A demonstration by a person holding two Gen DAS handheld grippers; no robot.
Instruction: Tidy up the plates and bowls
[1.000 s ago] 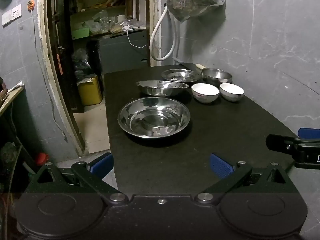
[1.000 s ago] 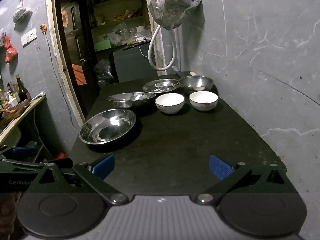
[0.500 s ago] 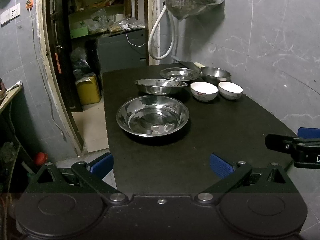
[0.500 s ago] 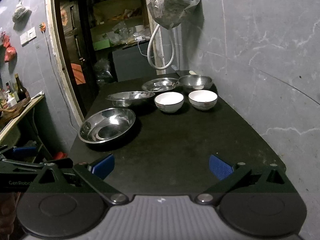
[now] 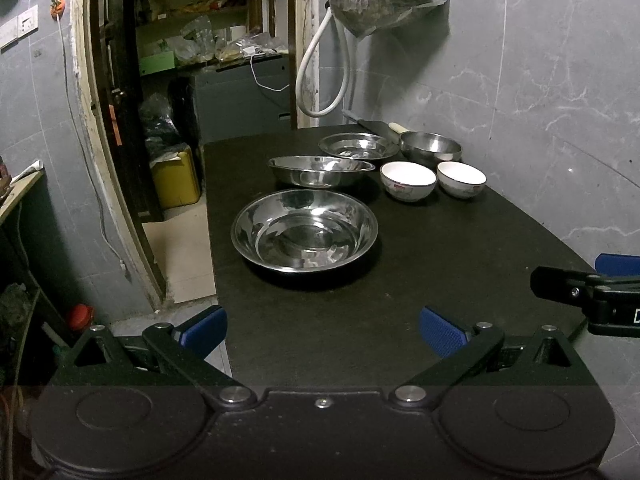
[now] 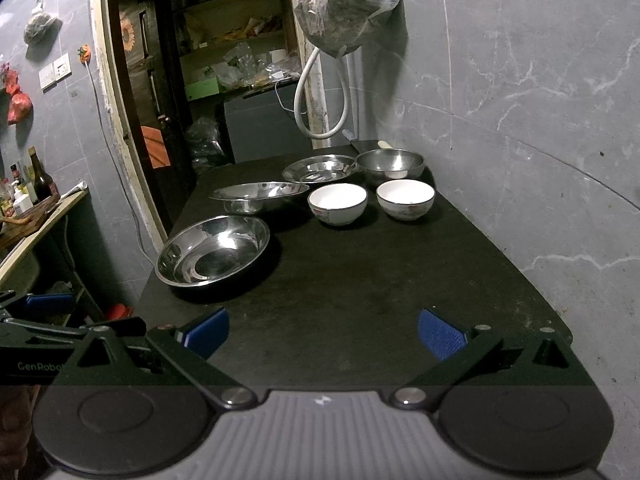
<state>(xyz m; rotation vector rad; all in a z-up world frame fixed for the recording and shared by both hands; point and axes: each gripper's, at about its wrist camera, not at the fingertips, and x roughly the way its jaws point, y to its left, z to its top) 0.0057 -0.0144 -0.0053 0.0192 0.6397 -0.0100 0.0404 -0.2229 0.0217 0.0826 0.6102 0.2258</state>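
- Left hand-held gripper (image 5: 322,330): lower centre of the left wrist view, blue pads spread wide, nothing between them; it hangs over the near edge of the counter (image 5: 460,248).
- Right hand-held gripper (image 6: 324,332): lower centre of the right wrist view, pads likewise spread and empty, also at the near end of the counter.
- Nearest ware: a large steel plate (image 5: 305,230) at mid-frame in the left view, lying alone toward the left edge of the counter and well apart from both hand-held grippers.
- Behind it, upper centre: a second steel plate (image 5: 321,169), then a third steel plate (image 5: 356,146), with a steel bowl (image 5: 430,148) to its right.
- Right of the second plate: two white ceramic bowls (image 5: 407,180) (image 5: 461,178), side by side, near each other but apart.
- Step in hand (judgement): the approach; nothing is gripped and no piece is stacked yet.
- Next move (judgement): one hand-held gripper must travel forward and pinch a rim; thin, slick steel rims call for a level, firm pinch, and like pieces should be nested together.
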